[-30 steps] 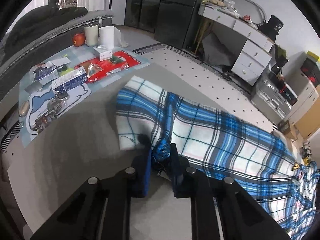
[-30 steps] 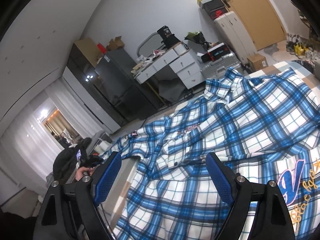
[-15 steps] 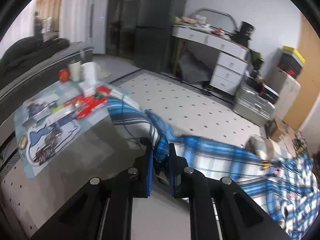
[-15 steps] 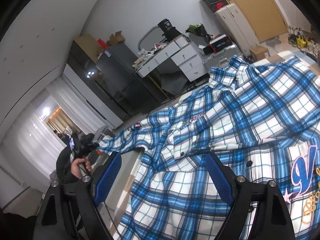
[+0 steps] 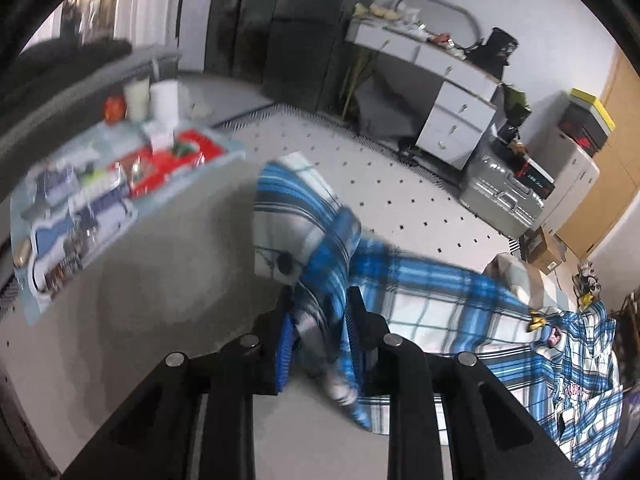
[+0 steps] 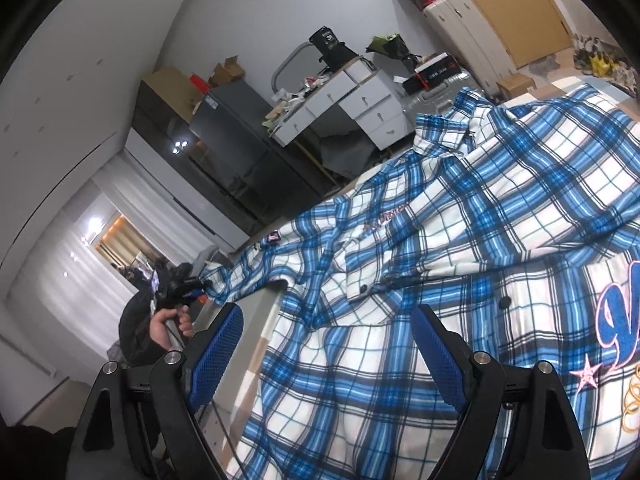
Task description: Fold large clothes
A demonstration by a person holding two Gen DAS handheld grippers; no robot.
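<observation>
The blue and white plaid shirt (image 6: 460,240) lies spread over the grey table (image 5: 160,320), its body ahead of and under the right gripper (image 6: 326,354), whose blue-padded jaws stand wide apart above the cloth with nothing pressed between them. One sleeve (image 5: 320,248) stretches away to the far left of that gripper, where the left hand (image 6: 170,326) holds the left gripper (image 5: 320,344). Seen from the left gripper's own camera, its jaws stand narrow and have just been easing apart, with the cuff end of the sleeve bunched between the pads; the picture is blurred there, so whether the pads press on the cloth I cannot tell. Beyond and to the left of it, a placemat (image 5: 80,208) with small packets lies on the table, well apart from the sleeve.
</observation>
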